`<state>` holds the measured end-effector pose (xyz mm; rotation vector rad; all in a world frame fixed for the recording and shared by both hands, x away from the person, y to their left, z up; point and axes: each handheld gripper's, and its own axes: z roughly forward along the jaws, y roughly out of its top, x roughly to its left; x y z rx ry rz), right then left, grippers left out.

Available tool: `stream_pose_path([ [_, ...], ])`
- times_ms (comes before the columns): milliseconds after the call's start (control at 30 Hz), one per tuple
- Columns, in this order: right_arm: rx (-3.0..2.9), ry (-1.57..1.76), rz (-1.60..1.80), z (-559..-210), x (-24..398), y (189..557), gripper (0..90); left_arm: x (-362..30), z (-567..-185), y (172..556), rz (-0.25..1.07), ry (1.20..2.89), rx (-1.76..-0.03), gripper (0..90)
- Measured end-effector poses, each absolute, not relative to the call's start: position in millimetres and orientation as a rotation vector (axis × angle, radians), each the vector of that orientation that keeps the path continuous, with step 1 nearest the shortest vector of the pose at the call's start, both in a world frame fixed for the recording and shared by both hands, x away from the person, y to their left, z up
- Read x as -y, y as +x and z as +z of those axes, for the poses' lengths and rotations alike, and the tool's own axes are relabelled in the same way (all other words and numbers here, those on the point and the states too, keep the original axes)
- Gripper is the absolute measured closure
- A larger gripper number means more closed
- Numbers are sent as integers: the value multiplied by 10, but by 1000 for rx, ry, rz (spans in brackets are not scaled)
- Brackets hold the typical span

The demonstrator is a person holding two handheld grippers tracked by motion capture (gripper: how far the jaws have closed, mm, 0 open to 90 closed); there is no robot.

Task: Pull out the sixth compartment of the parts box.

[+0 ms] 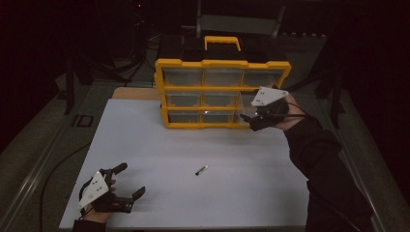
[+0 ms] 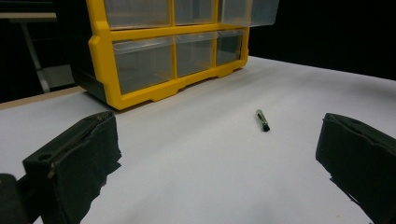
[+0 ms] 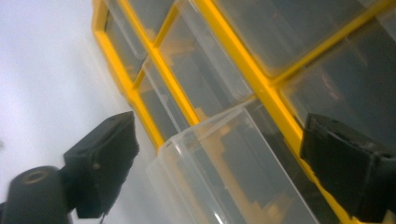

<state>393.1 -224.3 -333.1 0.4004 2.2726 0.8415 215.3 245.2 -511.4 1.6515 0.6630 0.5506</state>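
A yellow organiser (image 1: 222,92) with clear drawers stands at the back of the white table (image 1: 159,145). Its right-hand middle drawer (image 3: 219,172) is pulled partway out. My right gripper (image 1: 251,121) is at that drawer, open, with the drawer's clear front between its fingers (image 3: 107,154) and a gap on each side. A small pen-like stick (image 1: 201,169) with a dark tip lies flat mid-table. At the front left corner my left gripper (image 1: 131,180) sits low over the table, open and holding nothing; the stick (image 2: 262,120) lies well ahead of it.
The organiser (image 2: 140,93) has a yellow carry handle (image 1: 222,42) on top, and the other drawers sit pushed in. The table's edge runs close by the left hand. Dark floor and stands surround the table.
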Motion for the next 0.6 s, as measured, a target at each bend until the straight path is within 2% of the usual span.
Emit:
stream_pose_path([
  [300,-2124,766,1092,-3177,2412,4016,84,-2454,-5111,2153,549,1648,-663,0],
  [600,-1941,971,1098,-3254,2534,4028,84,-2458,-5110,2153,550,1647,-665,0],
])
